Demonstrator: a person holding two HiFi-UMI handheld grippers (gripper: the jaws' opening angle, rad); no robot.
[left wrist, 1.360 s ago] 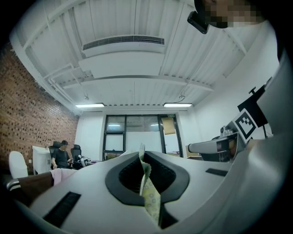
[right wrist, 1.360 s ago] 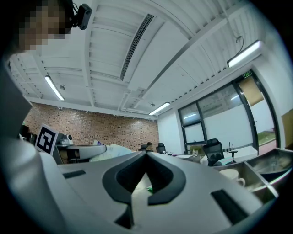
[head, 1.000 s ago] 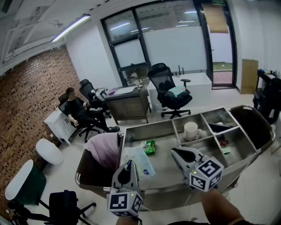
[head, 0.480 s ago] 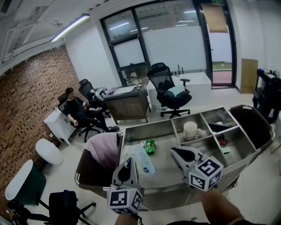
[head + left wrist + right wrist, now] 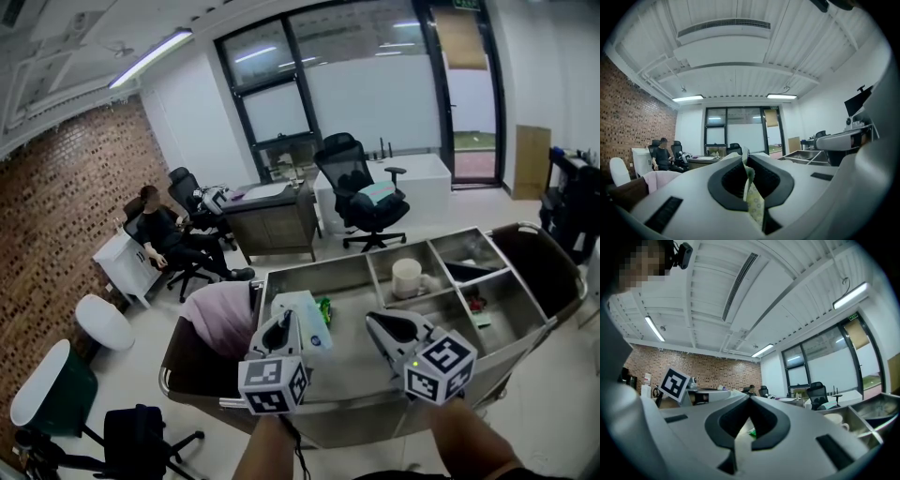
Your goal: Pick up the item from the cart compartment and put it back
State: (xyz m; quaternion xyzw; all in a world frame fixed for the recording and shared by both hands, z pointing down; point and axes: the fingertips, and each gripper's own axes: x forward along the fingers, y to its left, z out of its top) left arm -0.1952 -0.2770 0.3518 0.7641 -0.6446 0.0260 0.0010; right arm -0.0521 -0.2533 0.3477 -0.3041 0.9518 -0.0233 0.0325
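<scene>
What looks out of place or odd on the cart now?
Nothing is spilled or damaged. Only one thing stands out: the pale packet is held above the cart, pinched by a thin edge in the shut left tool.

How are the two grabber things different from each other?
The left gripper pinches a pale plastic packet, held above the cart; the right gripper pinches nothing. The left gripper is near the cart's left end; the right gripper is nearer the middle, by the small compartments. Both have their jaws shut.
</scene>
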